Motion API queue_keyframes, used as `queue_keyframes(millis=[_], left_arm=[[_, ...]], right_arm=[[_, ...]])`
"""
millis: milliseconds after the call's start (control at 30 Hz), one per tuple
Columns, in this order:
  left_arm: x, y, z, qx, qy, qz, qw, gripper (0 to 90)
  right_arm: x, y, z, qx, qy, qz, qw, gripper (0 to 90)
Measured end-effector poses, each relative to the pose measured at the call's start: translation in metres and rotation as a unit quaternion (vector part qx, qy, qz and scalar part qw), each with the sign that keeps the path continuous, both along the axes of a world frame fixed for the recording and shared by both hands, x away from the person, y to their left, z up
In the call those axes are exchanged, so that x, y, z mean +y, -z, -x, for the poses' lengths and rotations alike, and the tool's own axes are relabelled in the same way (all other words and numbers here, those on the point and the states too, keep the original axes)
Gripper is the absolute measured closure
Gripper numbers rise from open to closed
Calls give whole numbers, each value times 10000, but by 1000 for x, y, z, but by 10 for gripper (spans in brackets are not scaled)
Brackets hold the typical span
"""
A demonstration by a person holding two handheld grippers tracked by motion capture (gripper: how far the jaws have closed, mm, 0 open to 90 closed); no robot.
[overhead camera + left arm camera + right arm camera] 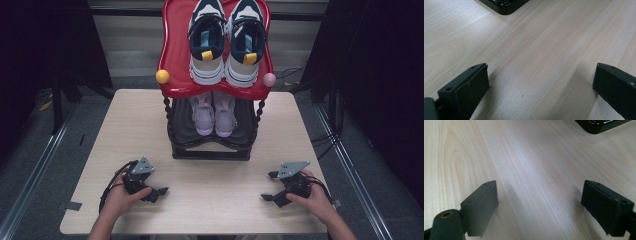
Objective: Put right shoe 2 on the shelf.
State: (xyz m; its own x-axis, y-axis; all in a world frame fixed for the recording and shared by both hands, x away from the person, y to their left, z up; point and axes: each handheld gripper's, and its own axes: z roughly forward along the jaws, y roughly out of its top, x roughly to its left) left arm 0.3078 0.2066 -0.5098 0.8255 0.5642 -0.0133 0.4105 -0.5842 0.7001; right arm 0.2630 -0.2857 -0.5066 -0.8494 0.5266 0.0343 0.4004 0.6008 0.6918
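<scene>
Both tongs rest low over the table (210, 200), each held in a hand. The left gripper (159, 192) has its jaws spread wide apart with bare wood between them; the right gripper (267, 187) is also spread wide and holds nothing. Ahead of both, between them and farther across the table, stands a shoe rack (210, 150). Its lower black shelf carries a pink pair of shoes (215, 114); its upper red shelf (175, 55) carries white and navy sneakers (227, 42).
</scene>
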Motion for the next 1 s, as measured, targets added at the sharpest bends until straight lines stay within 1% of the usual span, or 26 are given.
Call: queue_keyframes(millis=[100, 333, 1000], left_arm=[[0, 0, 0, -2, 1, -1, 10000, 0], [0, 0, 0, -7, 4, -5, 10000, 0], [0, 0, 0, 11, 12, 7, 10000, 0]], right_arm=[[-1, 2, 1, -65, 50, -114, 9999, 127], [-2, 4, 3, -129, 124, -202, 9996, 125], [-1, 4, 3, -149, 183, -179, 9996, 120]])
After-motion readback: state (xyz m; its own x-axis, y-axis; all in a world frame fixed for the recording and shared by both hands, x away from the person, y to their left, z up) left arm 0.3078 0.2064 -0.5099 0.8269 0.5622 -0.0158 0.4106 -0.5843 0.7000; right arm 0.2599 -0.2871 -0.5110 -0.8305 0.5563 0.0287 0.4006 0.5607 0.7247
